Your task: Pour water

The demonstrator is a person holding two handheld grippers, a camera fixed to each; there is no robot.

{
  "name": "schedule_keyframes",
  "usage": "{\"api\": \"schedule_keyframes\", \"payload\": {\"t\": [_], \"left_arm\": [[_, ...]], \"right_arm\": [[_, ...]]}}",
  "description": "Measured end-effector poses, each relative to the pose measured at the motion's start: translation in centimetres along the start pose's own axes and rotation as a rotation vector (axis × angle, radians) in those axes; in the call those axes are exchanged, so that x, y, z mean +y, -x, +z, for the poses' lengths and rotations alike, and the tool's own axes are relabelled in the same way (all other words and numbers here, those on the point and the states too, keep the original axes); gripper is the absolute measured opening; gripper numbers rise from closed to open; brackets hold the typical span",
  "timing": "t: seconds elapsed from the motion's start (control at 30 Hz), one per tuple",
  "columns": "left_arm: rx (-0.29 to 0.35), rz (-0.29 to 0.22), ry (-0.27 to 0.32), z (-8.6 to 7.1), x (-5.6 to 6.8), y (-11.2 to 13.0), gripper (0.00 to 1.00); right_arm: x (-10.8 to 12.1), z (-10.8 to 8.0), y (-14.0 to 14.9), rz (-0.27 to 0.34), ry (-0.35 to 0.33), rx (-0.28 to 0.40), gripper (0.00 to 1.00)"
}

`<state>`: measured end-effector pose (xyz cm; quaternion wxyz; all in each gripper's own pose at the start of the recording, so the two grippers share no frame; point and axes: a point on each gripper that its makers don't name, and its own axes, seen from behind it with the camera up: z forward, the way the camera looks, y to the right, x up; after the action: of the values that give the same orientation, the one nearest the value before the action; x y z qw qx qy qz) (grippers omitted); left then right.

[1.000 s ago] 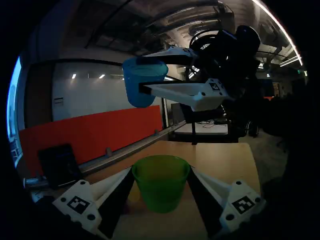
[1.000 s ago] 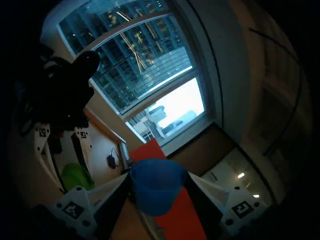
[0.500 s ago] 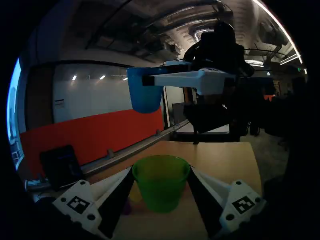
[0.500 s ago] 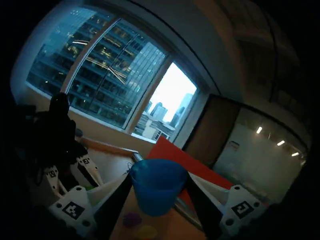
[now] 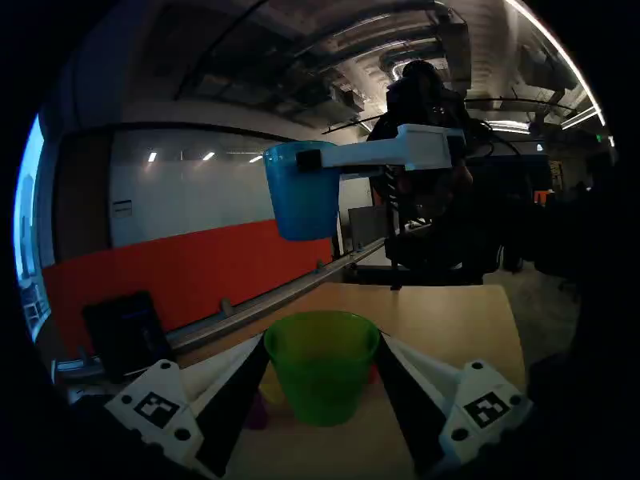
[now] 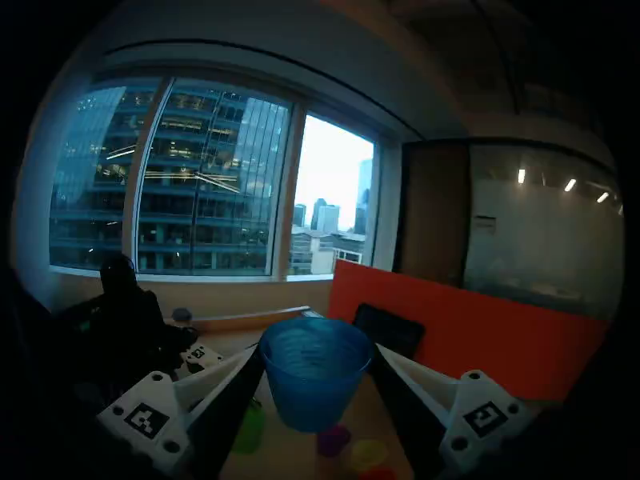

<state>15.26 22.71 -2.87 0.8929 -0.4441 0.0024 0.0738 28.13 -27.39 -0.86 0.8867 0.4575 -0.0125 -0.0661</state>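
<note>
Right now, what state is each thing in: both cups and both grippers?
green cup: upright, gripped on both sides, contents not visible.
blue cup: close to upright, gripped, raised above the table, water level unclear.
left gripper: shut on the green cup.
right gripper: shut on the blue cup.

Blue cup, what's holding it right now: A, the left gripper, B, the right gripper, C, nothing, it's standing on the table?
B: the blue cup sits between the right gripper's fingers, both pressing its sides, while the left gripper holds the green cup.
</note>
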Motion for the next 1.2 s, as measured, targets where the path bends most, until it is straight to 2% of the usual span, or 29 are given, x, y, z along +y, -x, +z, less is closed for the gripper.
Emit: {"api": "schedule_keyframes", "payload": {"t": [0.57, 0.97, 1.2], "left_arm": [[-0.007, -0.005, -0.014, -0.5, -0.9, 0.4, 0.88], [-0.073, -0.001, -0.047, -0.7, -2.1, 2.6, 0.88], [-0.125, -0.009, -0.053, -0.6, -2.6, 4.5, 0.88]], "right_arm": [[-0.2, 0.0, 1.0, -0.001, -0.003, -0.013, 0.93], [0.8, -0.6, 4.5, 0.003, 0.019, -0.052, 0.94], [1.4, -1.2, 7.5, 0.011, 0.028, -0.081, 0.94]]}}
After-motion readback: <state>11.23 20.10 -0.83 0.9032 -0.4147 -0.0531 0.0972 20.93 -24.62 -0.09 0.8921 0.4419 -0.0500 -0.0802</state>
